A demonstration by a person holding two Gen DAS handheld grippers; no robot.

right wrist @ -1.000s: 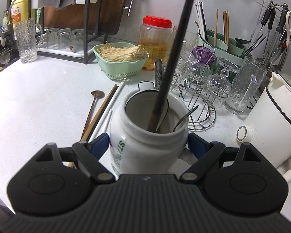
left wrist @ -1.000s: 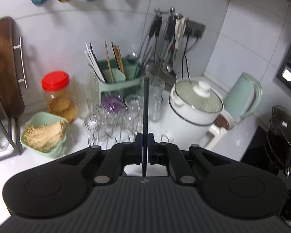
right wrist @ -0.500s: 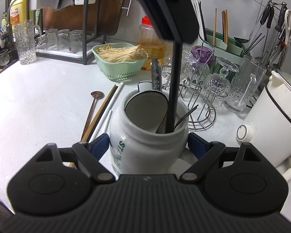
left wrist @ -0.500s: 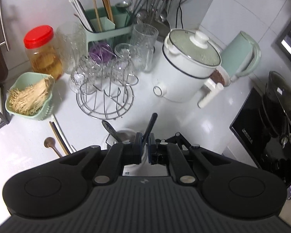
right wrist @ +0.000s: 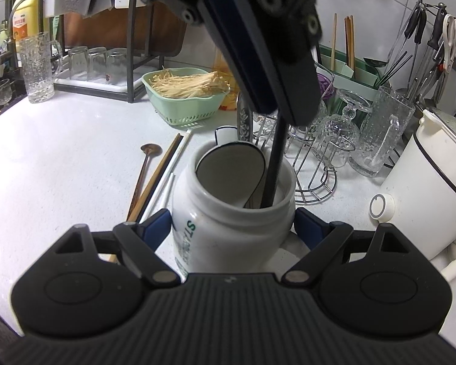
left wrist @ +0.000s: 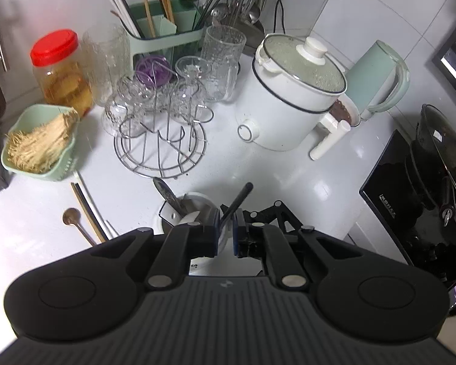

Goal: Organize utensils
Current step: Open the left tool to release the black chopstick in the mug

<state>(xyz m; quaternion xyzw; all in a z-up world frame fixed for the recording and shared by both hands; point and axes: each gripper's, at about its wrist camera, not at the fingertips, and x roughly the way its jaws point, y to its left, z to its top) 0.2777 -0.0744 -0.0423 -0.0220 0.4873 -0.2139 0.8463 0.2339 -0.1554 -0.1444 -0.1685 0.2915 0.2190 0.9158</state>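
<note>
Steadying was the right tool's [right wrist: 232,223] whole job: its blue pads sat on either side of the white ceramic jar with green lettering [right wrist: 228,213] at the bottom centre of the right view, clamping it so it could not tip on the pale worktop [right wrist: 60,167] while things went in. From the top of that frame the left tool [left wrist: 226,223] reached down over the mouth, its jaws just eased a little apart, with the thin black utensil handle [right wrist: 273,170] standing between them and running into the jar. Whether the pads were gripping or already letting go, I couldn't tell. A dark oval spoon bowl [right wrist: 231,173] and an embossed metal handle [right wrist: 244,121] leaned inside too, so this jar looked like the collecting point.

Left of it, a small brown spoon [right wrist: 149,152], brown chopsticks [right wrist: 158,170] and white chopsticks [right wrist: 167,179] lay loose, likely waiting their turn. Hidden: the black utensil's working end, deep in the jar, and the lettering, cut off by the tool body.
</note>
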